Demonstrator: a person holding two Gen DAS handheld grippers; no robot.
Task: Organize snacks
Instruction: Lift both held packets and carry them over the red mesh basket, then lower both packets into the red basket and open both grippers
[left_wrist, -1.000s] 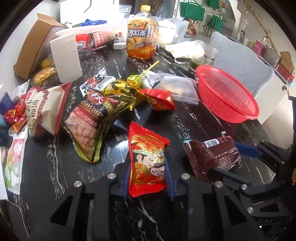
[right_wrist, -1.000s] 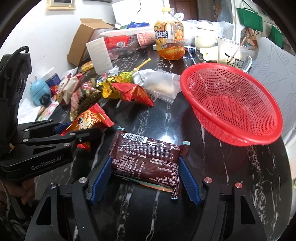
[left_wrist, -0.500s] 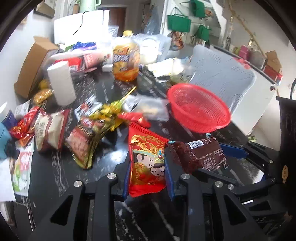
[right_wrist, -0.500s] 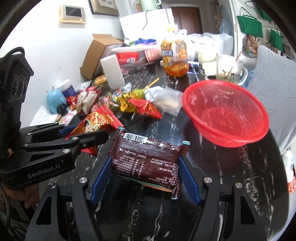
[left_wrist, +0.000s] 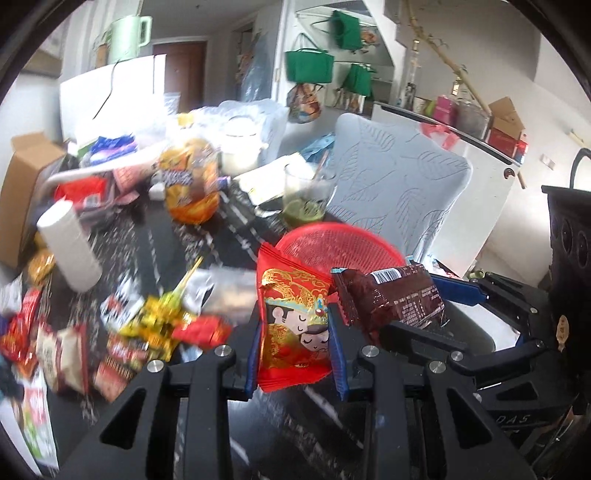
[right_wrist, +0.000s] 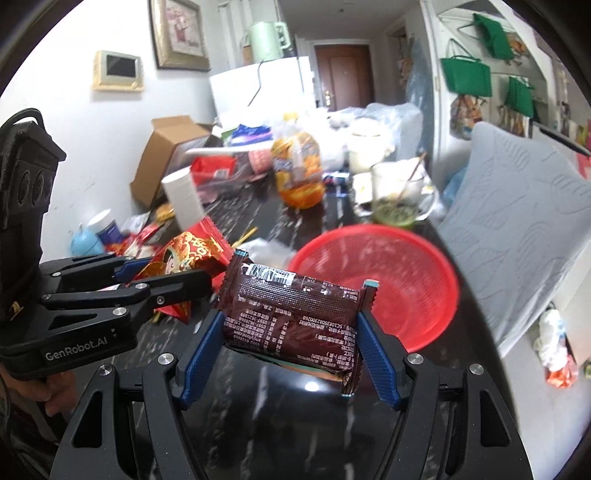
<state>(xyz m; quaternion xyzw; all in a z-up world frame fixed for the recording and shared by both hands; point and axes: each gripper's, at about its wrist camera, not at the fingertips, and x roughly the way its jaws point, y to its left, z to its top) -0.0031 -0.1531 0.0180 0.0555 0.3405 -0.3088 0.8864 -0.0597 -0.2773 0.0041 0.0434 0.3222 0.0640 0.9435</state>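
Both packets lifted, red packet (left_wrist: 293, 321) between left jaws

Motion blur smears the heap of loose snack packets (left_wrist: 147, 332) on the black marble table (left_wrist: 155, 236), their print unreadable; the orange-labelled drink bottle (left_wrist: 190, 188) is likewise blurred, and the round red plastic mesh basket (left_wrist: 332, 247) sits half hidden behind the two held packets

Readable items I can log: "GenRobot.AI" in white on the black body of the left gripper (right_wrist: 168, 278); "SC10835082300268", upside down, on the brown snack packet (right_wrist: 291, 317); "DAS" embossed on the right gripper (left_wrist: 454, 295). Remaining small print on the packet unreadable.
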